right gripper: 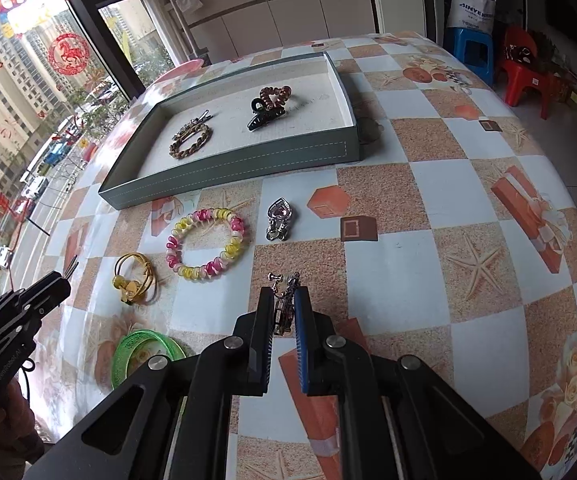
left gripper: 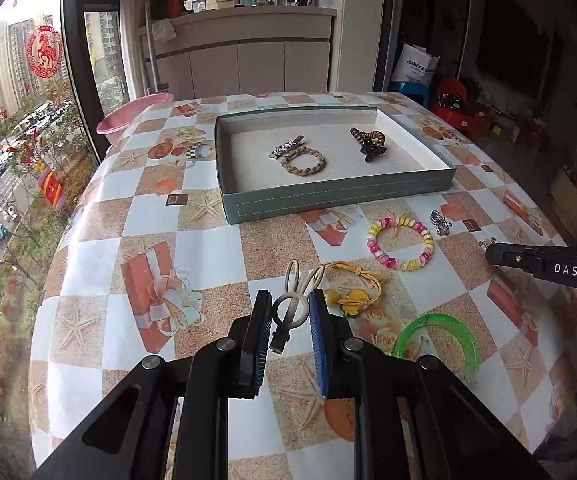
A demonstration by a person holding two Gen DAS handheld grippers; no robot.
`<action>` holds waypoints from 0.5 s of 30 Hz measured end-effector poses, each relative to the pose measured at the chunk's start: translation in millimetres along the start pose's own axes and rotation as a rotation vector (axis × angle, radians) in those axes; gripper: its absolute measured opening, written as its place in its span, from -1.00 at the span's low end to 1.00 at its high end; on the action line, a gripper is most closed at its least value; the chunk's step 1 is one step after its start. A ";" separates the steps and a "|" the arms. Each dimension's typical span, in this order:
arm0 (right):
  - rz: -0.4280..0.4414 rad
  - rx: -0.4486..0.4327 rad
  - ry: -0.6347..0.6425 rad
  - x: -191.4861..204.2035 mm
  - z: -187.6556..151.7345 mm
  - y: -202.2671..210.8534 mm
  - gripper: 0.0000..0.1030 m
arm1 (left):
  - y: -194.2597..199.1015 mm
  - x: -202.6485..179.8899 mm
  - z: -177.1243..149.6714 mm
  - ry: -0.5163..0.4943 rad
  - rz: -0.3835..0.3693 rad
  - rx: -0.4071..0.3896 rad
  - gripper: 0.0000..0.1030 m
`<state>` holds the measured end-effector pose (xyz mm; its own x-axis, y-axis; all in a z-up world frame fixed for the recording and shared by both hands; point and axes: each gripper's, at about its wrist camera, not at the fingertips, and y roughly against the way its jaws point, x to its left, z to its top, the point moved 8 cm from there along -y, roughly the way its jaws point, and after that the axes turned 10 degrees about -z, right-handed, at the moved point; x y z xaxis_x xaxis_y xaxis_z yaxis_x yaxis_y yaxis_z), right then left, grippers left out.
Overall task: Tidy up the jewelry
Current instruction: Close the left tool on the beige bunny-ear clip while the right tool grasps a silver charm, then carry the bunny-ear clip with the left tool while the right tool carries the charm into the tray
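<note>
A grey-green tray (left gripper: 328, 196) (right gripper: 224, 172) stands at the table's far side and holds a braided brown ring (left gripper: 302, 162), a jewelled clip (left gripper: 286, 147), a black claw clip (left gripper: 374, 151) and a brown coil tie (left gripper: 368, 136). My left gripper (left gripper: 288, 304) is shut on a bunny-ear hair clip (left gripper: 294, 300) just above the cloth. My right gripper (right gripper: 284, 300) is shut on a silver clip-on earring (right gripper: 284, 304). On the table lie a pink-yellow coil bracelet (left gripper: 401, 243) (right gripper: 205, 243), a yellow hair tie (left gripper: 354, 288) (right gripper: 134, 282), a green bangle (left gripper: 440, 344) (right gripper: 148, 350) and a silver heart earring (left gripper: 440, 222) (right gripper: 279, 218).
The table has a checked starfish cloth (right gripper: 428, 240). A pink basin (left gripper: 128, 118) sits beyond its far left edge by the window. A blue stool (right gripper: 473, 52) and red chair (right gripper: 528, 72) stand on the floor at right.
</note>
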<state>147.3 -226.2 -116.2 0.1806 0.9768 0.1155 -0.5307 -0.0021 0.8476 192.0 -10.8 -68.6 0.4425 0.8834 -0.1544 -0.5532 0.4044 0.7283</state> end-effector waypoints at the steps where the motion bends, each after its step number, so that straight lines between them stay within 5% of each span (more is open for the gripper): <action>1: 0.006 -0.002 -0.004 -0.5 0.7 3.1 -0.79 | 2.5 -1.0 3.1 0.002 -0.004 -0.008 -0.37; 15: 0.091 -0.040 -0.019 4.0 45.2 34.4 -0.78 | 16.0 -9.3 50.1 0.013 -0.037 -0.072 -0.37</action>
<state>167.2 -232.1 -63.2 0.1454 0.9686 0.2016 -0.5781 -0.0822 0.8118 214.5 -24.5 -22.0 0.4543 0.8705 -0.1893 -0.5866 0.4522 0.6718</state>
